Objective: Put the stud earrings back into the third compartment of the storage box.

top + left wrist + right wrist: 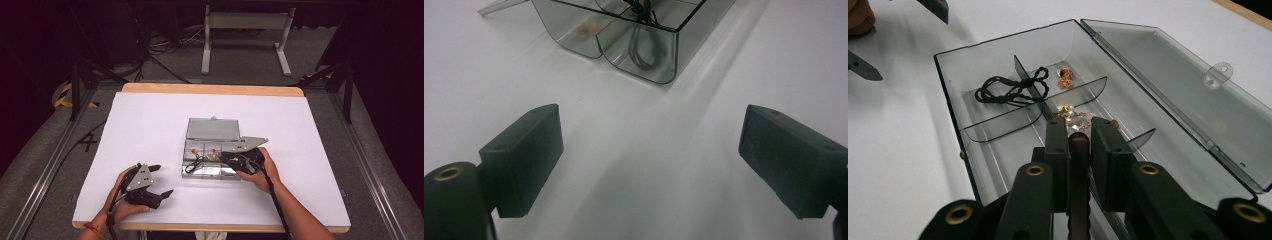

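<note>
Holding a dark brown ring-shaped bangle (1079, 165) pinched, the right gripper (1079, 131) hovers over the clear smoky plastic compartment box (955, 87); next, lowering toward the 12 o'clock compartment. The left gripper (649, 150) rests spread.

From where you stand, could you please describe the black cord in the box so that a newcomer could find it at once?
On the white table lies an open, clear, divided box. The black cord sits looped in a compartment, draped over a divider. It is the one dark, stringy item; its neighbours are small, shiny gold pieces.
</note>
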